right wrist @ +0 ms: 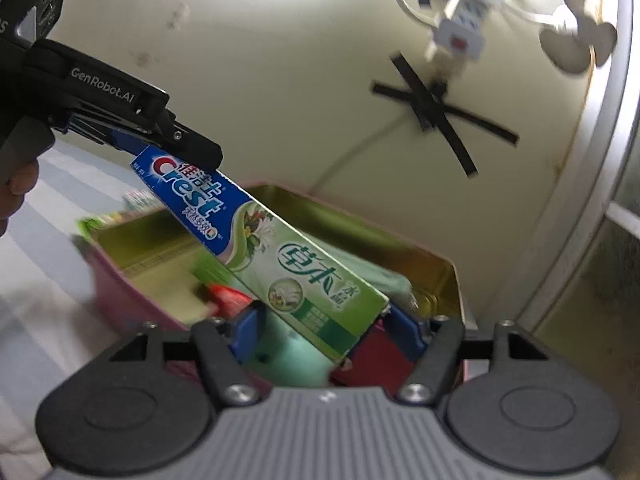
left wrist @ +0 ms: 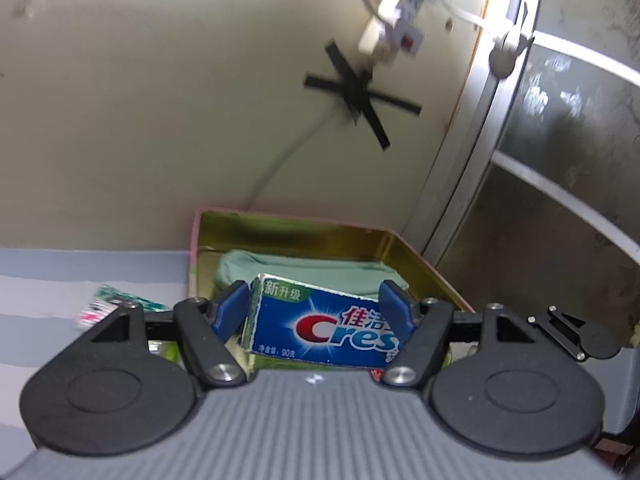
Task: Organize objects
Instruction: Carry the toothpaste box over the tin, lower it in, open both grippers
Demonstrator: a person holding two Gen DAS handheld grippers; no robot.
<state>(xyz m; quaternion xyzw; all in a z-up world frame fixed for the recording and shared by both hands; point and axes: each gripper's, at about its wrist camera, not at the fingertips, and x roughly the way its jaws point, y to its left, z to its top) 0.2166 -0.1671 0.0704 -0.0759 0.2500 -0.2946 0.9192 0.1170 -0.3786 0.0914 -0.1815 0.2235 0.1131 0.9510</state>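
Note:
A long Crest toothpaste box (left wrist: 320,328), blue at one end and green at the other, hangs tilted over an open tin (left wrist: 304,236) that is pink outside and gold inside. My left gripper (left wrist: 314,300) is shut on its blue end; in the right wrist view the left gripper (right wrist: 176,148) clamps that end of the box (right wrist: 280,256) at upper left. The green end lies between the fingers of my right gripper (right wrist: 326,328), close to the right pad, with a clear gap on the left pad's side. The tin (right wrist: 400,248) sits right below.
A pale green cloth (left wrist: 304,268) and red packs (right wrist: 232,300) lie in the tin. Small packets (left wrist: 108,308) lie on the striped surface at left. Behind are a wall with black tape, a hanging power strip (left wrist: 396,20), and a metal door frame (left wrist: 460,160) at right.

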